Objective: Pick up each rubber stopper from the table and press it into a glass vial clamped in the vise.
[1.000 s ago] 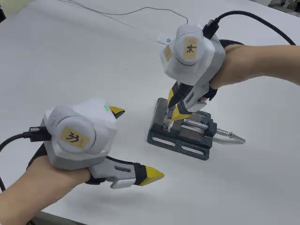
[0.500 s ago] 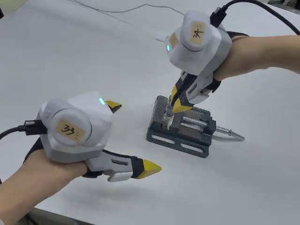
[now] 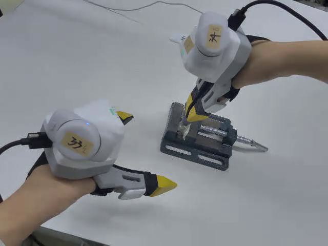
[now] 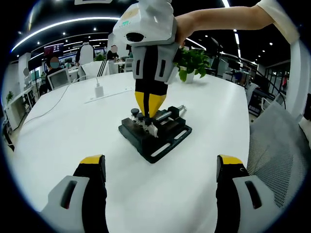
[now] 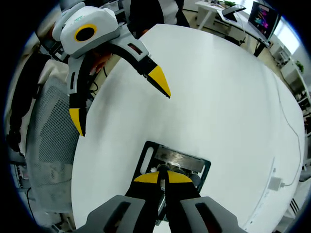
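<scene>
A dark metal vise (image 3: 201,148) stands on the white table, with small glass vials (image 3: 183,131) clamped in its jaws. In the left gripper view the vials (image 4: 141,118) carry dark stoppers in a row. My right gripper (image 3: 191,116) points straight down over the vials with its yellow tips shut together. Whether anything is pinched between them is hidden. From its own camera the right gripper (image 5: 163,177) covers the vial row in the vise (image 5: 194,163). My left gripper (image 3: 145,150) hovers left of the vise, open and holding nothing, and appears again as the left gripper (image 4: 160,165).
The vise's screw handle (image 3: 252,145) sticks out to the right. A white charger with a cable (image 3: 177,39) lies at the far side of the table. A mesh chair (image 4: 277,145) stands past the table's edge, which runs close under my left hand.
My right gripper has risen slightly above the vise and stayed shut. The left gripper has barely moved and stays open. The head camera has shifted a little.
</scene>
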{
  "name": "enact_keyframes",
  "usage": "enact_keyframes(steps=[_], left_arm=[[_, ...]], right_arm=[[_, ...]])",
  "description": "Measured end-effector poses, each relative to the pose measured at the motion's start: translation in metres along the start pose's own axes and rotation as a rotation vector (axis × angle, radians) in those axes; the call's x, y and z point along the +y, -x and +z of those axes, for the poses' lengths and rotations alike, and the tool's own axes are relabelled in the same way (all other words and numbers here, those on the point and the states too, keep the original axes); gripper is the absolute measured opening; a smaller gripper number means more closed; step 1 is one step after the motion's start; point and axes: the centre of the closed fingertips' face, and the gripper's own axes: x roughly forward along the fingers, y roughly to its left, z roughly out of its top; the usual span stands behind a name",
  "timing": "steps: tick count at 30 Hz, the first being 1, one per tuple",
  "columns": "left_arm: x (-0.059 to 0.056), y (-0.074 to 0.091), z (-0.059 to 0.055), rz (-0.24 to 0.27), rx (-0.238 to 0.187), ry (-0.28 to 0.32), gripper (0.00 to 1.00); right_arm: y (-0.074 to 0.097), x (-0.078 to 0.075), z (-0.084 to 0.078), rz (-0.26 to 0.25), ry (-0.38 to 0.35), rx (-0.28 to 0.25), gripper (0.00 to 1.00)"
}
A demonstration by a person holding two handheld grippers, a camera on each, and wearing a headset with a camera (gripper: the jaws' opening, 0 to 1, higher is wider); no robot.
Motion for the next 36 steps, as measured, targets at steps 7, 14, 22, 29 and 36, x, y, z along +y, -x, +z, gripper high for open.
enact_keyframes(steps=[7,14,22,29,36], left_arm=[[-0.0011,-0.0002,-0.0007,-0.004,0.001,0.003,0.93],[0.0002,-0.0009,0.0006,0.000,-0.004,0.009,0.93],[0.0035,-0.0011,-0.0013,0.003,0.000,0.018,0.93],[0.0052,-0.0031,-0.0020,0.002,0.003,0.023,0.93],[0.0059,-0.0029,-0.0026,0.006,0.004,0.027,0.93]], right_arm=[[-0.0028,-0.0019,-0.0007,0.006,0.004,-0.003,0.00],[-0.0027,-0.0012,-0.0025,0.001,0.019,0.005,0.00],[-0.0046,-0.0016,-0.0011,0.001,0.004,-0.019,0.00],[-0.0068,0.0017,0.0009,-0.007,0.017,0.018,0.00],[-0.0060,0.0028,-0.0024,-0.003,-0.021,0.034,0.00]])
